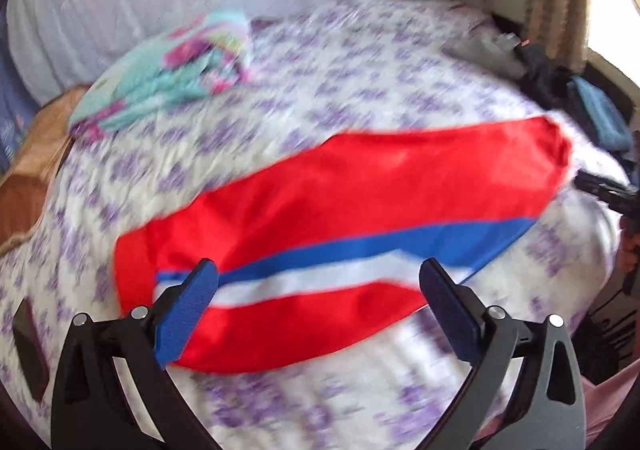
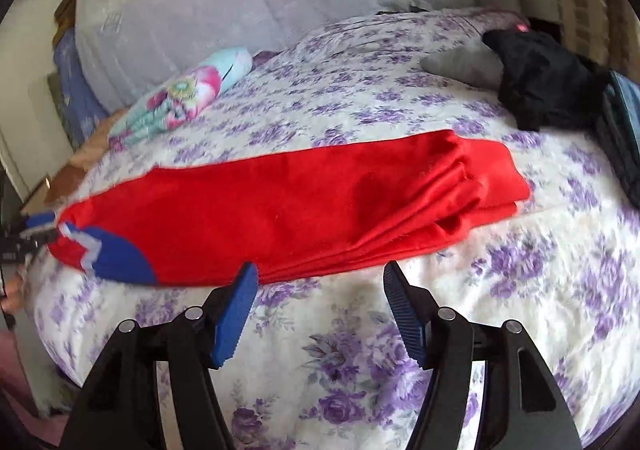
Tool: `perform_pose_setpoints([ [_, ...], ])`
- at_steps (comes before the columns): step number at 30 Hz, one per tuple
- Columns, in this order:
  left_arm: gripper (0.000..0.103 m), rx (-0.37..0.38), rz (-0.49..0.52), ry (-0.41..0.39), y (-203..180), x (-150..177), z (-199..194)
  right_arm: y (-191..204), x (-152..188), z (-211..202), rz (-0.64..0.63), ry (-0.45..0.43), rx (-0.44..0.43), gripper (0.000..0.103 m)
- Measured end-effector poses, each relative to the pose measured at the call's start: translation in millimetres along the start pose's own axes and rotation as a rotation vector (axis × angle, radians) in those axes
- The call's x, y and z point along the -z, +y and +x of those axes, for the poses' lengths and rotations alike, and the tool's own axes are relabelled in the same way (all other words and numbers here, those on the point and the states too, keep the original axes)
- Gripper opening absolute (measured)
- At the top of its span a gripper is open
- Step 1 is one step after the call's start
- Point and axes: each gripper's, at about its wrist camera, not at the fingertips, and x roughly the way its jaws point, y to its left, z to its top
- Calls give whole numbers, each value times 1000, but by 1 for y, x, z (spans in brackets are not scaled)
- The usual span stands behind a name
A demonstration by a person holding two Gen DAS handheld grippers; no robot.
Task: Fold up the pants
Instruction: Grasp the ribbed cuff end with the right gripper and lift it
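Nearest, both sets of jaws stand apart, empty: left gripper (image 1: 319, 282) over the striped cuff end, right gripper (image 2: 320, 286) just short of the near edge. Red pants (image 2: 304, 206) lie lengthwise on the bed (image 2: 360, 350), legs stacked. Black garment (image 2: 544, 82) at 1 o'clock, floral pillow (image 2: 180, 94) at 11. Step, I judge: halving lengthwise; next, grip the cuffs.

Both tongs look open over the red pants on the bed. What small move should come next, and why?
Probably lower the right tongs onto the near edge of the red pants and close. The pants lie lengthwise on the floral bedspread, apparently already folded leg over leg. Both the right and the left tongs are open and hold nothing, so a grasp likely precedes the next fold.
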Motion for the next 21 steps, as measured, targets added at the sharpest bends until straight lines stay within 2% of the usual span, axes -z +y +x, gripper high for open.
perform_pose_setpoints([
  [2,98,62,20,-48,-25,-11,3,-21,2,-5,133,-40,-20,66],
  [4,98,96,36,-32,-52,-19,20,-37,2,-8,221,-66,-23,66],
  [7,98,130,59,84,-86,-19,63,-58,2,-7,326,-75,1,66],
  [9,98,160,40,206,-96,-9,96,-76,5,-3,413,-67,-9,66],
  [10,99,131,38,211,-99,-2,106,-84,7,0,456,-65,-33,66],
  [12,99,116,47,158,-101,3,101,-93,6,6,501,-74,-75,66],
  [15,99,147,27,159,-96,2,101,-99,0,19,509,-71,-122,63],
  [21,98,122,25,150,-106,-5,94,-117,-13,45,580,-93,-156,41],
])
